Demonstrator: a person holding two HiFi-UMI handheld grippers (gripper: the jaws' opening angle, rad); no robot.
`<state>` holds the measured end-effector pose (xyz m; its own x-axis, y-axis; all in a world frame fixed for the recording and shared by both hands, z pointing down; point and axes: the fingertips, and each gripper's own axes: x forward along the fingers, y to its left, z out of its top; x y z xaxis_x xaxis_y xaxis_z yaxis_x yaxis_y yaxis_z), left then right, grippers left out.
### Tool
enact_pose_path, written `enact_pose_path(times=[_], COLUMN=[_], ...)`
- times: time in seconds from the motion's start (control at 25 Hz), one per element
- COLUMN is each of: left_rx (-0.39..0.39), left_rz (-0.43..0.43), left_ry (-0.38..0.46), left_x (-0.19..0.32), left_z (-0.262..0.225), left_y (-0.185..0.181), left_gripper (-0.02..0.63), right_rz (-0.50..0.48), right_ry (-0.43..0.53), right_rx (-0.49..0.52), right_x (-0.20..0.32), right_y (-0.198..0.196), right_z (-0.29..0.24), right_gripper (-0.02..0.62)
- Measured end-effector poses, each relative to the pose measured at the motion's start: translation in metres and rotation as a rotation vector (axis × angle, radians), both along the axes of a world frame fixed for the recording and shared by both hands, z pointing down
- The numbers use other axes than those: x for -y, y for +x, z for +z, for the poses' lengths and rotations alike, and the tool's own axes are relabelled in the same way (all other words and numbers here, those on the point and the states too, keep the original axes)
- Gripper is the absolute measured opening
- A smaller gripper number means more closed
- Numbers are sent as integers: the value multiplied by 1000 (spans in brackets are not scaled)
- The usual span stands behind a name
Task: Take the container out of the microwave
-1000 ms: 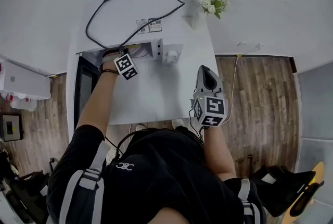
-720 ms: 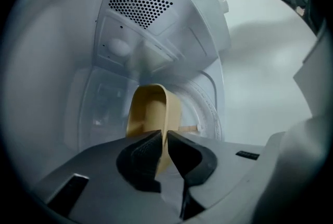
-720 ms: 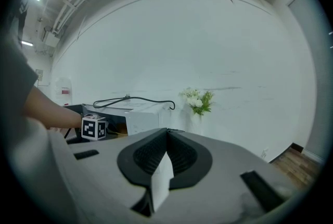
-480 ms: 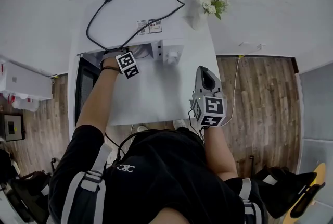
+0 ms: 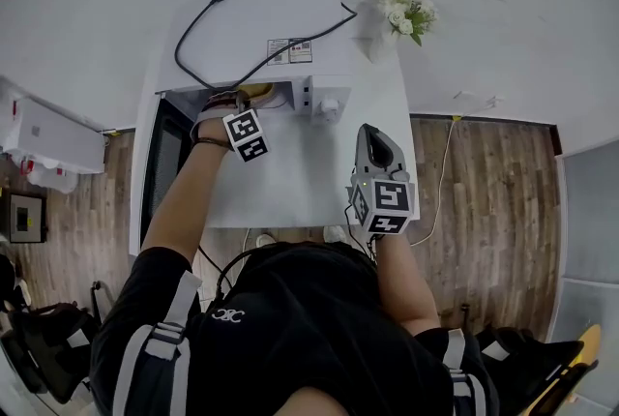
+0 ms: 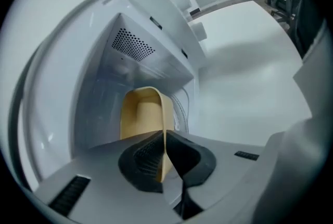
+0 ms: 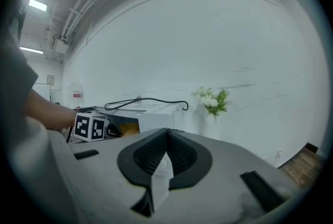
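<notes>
The tan container (image 6: 143,113) stands tilted in the mouth of the white microwave (image 5: 261,37), and its rim also peeks out in the head view (image 5: 256,93). My left gripper (image 6: 165,163) is shut on the container's near wall, one pad inside and one outside. In the head view this left gripper (image 5: 242,103) reaches into the oven's opening. My right gripper (image 5: 375,132) hovers over the table's right part, away from the oven. Its jaws (image 7: 165,158) are closed with a small white scrap (image 7: 161,176) pinched between the pads.
The microwave's dark door (image 5: 164,163) hangs open to the left. A black power cable (image 5: 242,66) lies across the oven's top. A vase of white flowers (image 5: 406,13) stands at the table's back right corner. The white table (image 5: 290,177) ends just in front of me.
My left hand has drawn back a little from the oven's opening, and more of the tan container shows at the mouth. The right gripper has hardly moved.
</notes>
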<state>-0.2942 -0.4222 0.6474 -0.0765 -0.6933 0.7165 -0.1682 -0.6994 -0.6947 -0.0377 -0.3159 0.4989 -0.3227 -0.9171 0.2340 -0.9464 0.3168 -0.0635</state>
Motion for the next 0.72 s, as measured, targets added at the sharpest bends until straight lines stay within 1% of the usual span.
enact_pose_path(times=[0.12,0.28,0.48,0.72], left_rx=[0,-20,-52,-66], left_rz=[3,1,-24,-61], left_ry=[4,0,4,-15], left_x=[-20,-52,-92,-135], left_z=[-10,-20,-28,-32], left_y=[4,12,22,24], left_gripper=[20,20,20,20], right_rz=[-40,-78,-132,-214], right_ry=[2,16,24,21], right_rx=[8,27,44,30], right_x=[1,4,6,5], right_y=[-11,-26,-42,-66], right_z=[0,-2,-4,2], right_gripper=[5,6,6,5])
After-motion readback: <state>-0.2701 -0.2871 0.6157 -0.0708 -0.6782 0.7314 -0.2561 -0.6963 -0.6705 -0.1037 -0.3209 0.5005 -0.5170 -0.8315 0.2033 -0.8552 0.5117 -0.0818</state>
